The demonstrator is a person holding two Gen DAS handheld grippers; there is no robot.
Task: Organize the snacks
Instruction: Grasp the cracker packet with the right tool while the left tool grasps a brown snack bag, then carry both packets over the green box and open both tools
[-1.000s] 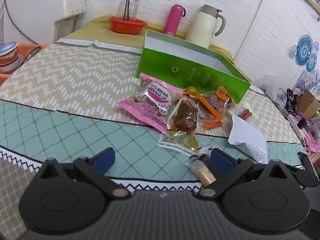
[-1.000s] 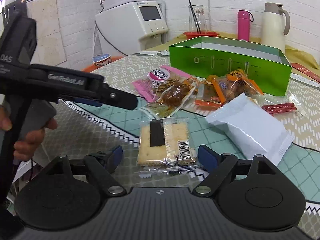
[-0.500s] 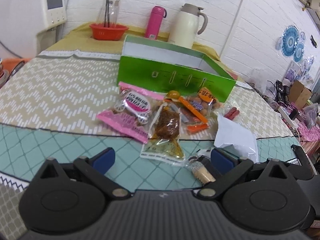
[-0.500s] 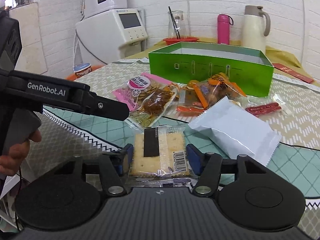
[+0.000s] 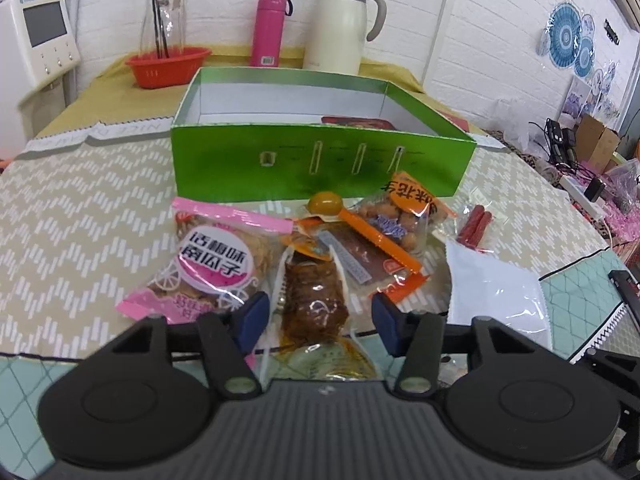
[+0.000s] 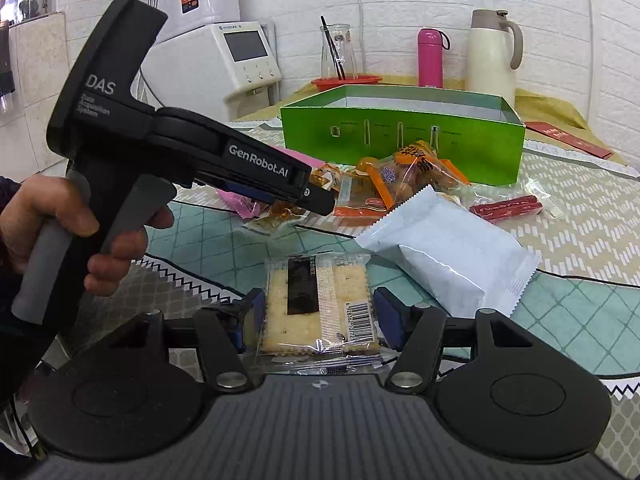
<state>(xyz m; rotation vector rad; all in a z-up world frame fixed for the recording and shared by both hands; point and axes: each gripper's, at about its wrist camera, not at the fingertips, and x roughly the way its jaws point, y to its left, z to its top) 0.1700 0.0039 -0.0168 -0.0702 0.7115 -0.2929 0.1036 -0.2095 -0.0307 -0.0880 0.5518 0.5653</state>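
The left gripper [image 5: 316, 322] is closing around a clear packet of brown dried snack [image 5: 314, 300] that lies near the middle of the table [image 5: 80, 208], among the heap of snacks in front of the green box [image 5: 320, 160]. The packet sits between the blue pads, which do not yet seem to press on it. The right gripper [image 6: 320, 316] has its jaws set wide on either side of a cracker packet [image 6: 318, 304] at the near edge of the table; the pads appear to touch its sides, though I cannot tell how firmly.

Both packets look light and slick in their film wrappers. The crackers are stiff but brittle, so a gentle squeeze across the short sides suits them. The brown snack is soft and should be taken across its thick middle, not by the loose sealed end.

A pink seed packet [image 5: 216, 268] lies just beside the left pad and could get caught. An orange peanut bag [image 5: 400, 220], a white pouch [image 6: 444, 256] and red sausages [image 6: 506, 206] lie between the grippers and the box. A white jug [image 5: 344, 24] and pink flask [image 5: 270, 28] stand behind it.
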